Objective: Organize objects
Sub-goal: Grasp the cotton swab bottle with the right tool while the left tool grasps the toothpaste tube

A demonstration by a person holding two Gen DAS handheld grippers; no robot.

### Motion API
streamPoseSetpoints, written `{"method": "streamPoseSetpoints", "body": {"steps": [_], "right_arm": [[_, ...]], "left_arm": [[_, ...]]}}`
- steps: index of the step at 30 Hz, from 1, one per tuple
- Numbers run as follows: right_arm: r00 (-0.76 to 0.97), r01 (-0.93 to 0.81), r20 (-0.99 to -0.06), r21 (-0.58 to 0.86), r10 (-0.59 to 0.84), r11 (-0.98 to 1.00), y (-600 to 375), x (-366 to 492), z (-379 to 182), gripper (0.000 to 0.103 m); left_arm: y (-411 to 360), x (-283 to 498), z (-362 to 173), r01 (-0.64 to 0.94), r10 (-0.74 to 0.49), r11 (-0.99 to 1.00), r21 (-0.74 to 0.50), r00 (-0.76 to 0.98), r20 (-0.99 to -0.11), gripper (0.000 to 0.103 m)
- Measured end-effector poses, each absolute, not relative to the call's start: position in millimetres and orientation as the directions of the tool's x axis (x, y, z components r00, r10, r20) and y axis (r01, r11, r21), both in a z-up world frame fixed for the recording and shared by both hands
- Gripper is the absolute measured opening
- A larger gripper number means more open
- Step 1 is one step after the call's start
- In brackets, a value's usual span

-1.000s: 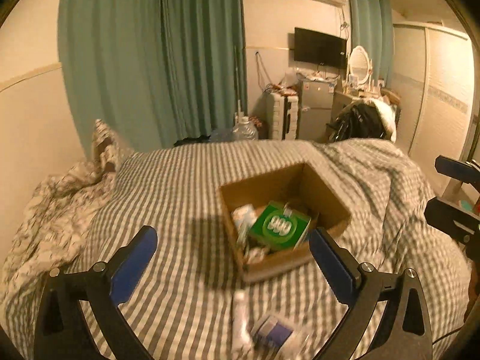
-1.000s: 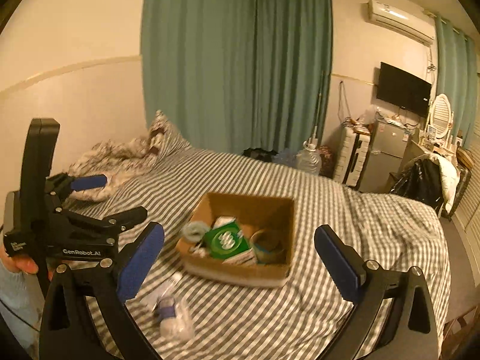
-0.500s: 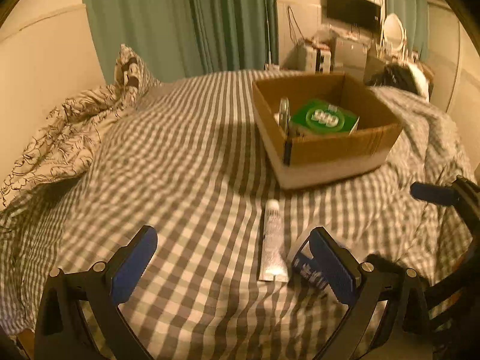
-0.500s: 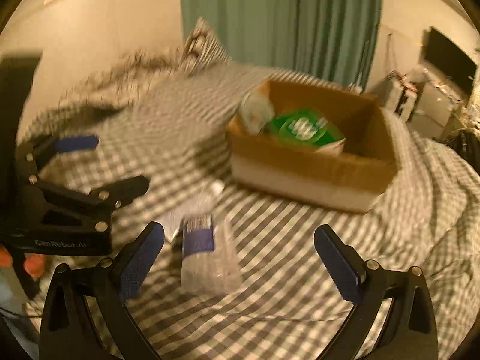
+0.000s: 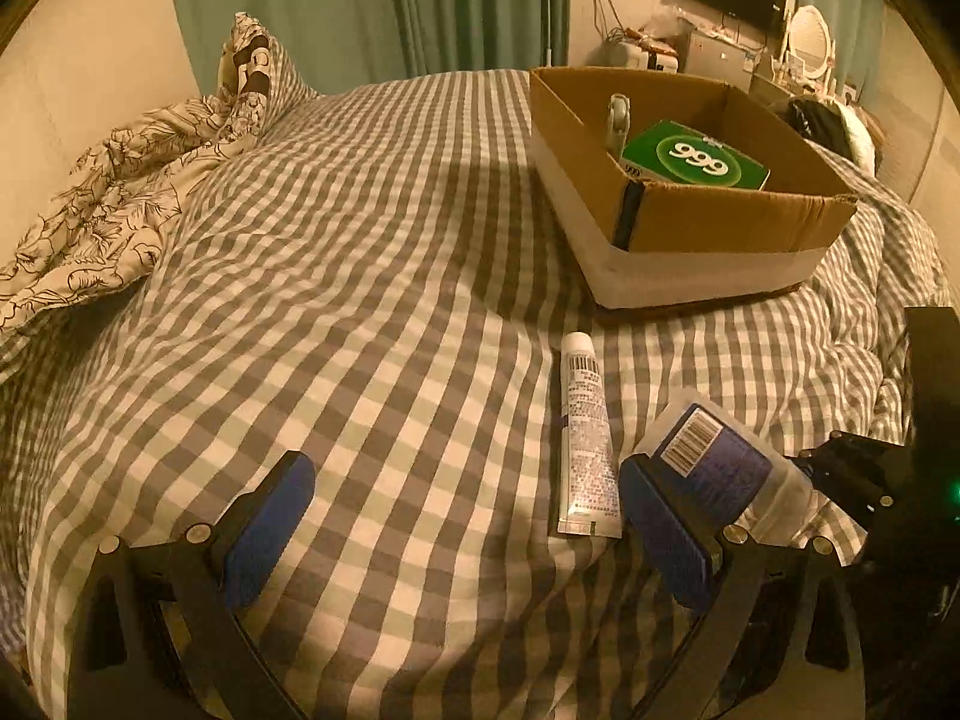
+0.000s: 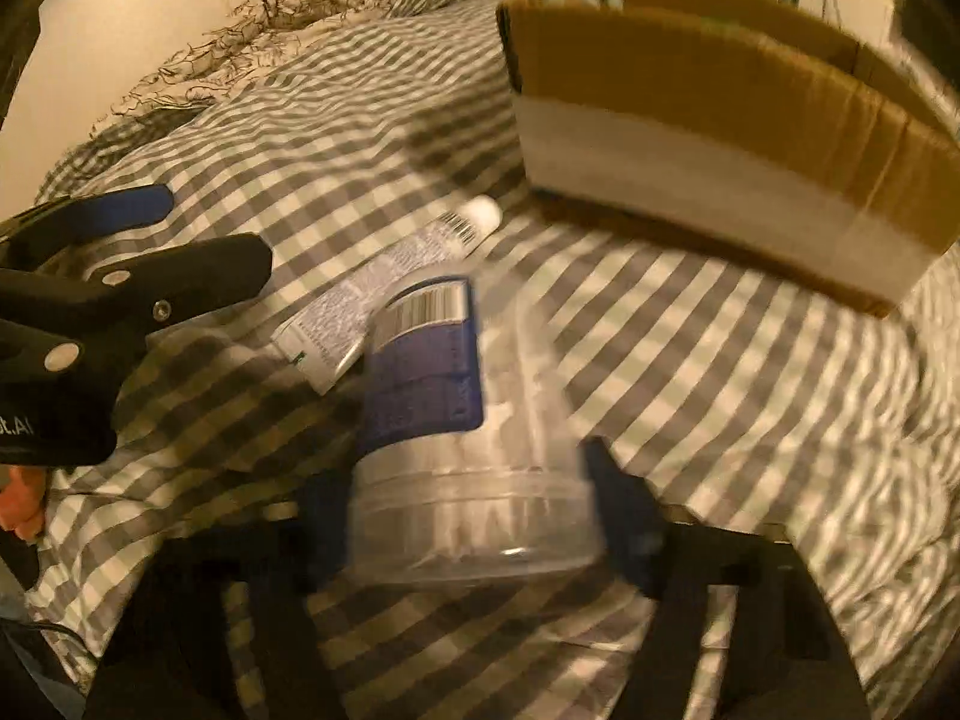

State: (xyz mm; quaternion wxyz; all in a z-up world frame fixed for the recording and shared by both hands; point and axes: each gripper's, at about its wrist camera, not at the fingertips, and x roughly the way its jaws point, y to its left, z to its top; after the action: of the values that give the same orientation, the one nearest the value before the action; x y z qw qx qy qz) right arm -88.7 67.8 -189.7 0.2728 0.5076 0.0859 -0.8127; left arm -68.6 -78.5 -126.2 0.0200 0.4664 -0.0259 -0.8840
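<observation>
A clear plastic jar with a blue label (image 6: 456,432) lies on the checked bed cover, and the blue pads of my right gripper (image 6: 474,534) stand on either side of its wide end; whether they press it I cannot tell. The jar also shows in the left wrist view (image 5: 714,462). A white tube (image 5: 585,438) lies beside it, also in the right wrist view (image 6: 384,294). My left gripper (image 5: 468,528) is open and empty, low over the cover, left of the tube. The cardboard box (image 5: 720,228) beyond holds a green 999 packet (image 5: 696,159).
A crumpled floral quilt (image 5: 114,192) and pillow lie at the bed's far left. Green curtains, a TV and cluttered furniture stand behind the bed. The box (image 6: 720,138) fills the upper right of the right wrist view.
Both grippers have dropped low toward the bed cover. The right one has closed in around the jar, its pads much nearer together. The left one has come beside the tube.
</observation>
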Motion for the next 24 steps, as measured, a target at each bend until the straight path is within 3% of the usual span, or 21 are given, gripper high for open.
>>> {"method": "streamPoseSetpoints", "body": {"steps": [10, 16, 18, 20, 24], "right_arm": [[-0.522, 0.423, -0.809, 0.031, -0.272, -0.905, 134.6, -79.1, -133.6, 0.063], [-0.545, 0.323, -0.809, 0.040, -0.220, -0.946, 177.9, -86.6, -129.3, 0.063], [-0.539, 0.312, -0.811, 0.060, -0.228, -0.948, 186.0, -86.3, -133.0, 0.063], [-0.530, 0.312, -0.816, 0.065, -0.230, -0.948, 188.3, -87.8, -137.0, 0.063], [-0.520, 0.320, -0.823, 0.060, -0.228, -0.946, 183.9, -89.2, -144.3, 0.063]], "left_arm": [[-39.6, -80.8, -132.5, -0.032, -0.070, -0.994, 0.103, -0.534, -0.843, 0.103], [-14.3, -102.7, -157.1, -0.062, -0.067, -0.992, 0.112, -0.492, -0.868, 0.102], [-14.5, -108.8, -168.8, -0.054, -0.083, -0.991, 0.122, -0.469, -0.879, 0.095], [-18.2, -114.0, -177.8, -0.045, -0.077, -0.993, 0.108, -0.438, -0.895, 0.081], [-16.0, -122.1, -189.6, -0.064, -0.068, -0.992, 0.105, -0.421, -0.905, 0.069]]}}
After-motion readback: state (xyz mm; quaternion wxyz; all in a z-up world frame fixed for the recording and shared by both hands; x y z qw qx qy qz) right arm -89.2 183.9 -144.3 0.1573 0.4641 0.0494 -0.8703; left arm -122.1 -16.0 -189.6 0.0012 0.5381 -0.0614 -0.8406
